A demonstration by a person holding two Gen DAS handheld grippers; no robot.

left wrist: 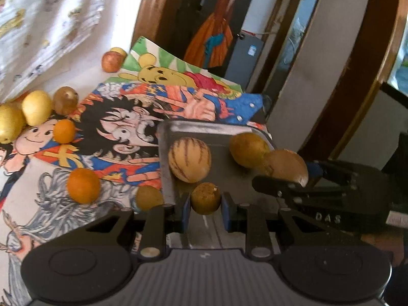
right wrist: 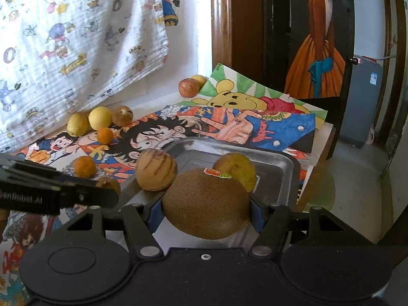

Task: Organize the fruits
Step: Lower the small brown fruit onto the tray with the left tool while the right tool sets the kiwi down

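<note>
Left gripper [left wrist: 206, 205] clamps small brown fruit [left wrist: 206, 198]; right gripper [right wrist: 206, 210] grasps large brown fruit [right wrist: 206, 204] over metal tray [right wrist: 285, 168]. Risk: round fruit rolls on release, knocks striped melon [right wrist: 156, 169] off tray edge.

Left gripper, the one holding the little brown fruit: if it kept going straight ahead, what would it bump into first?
Probably the striped melon-like fruit in the metal tray. It lies just beyond the small brown fruit held by the left gripper, slightly left of centre; depth is uncertain.

Cartoon posters [right wrist: 229, 125], printed cloth [right wrist: 76, 38]
</note>
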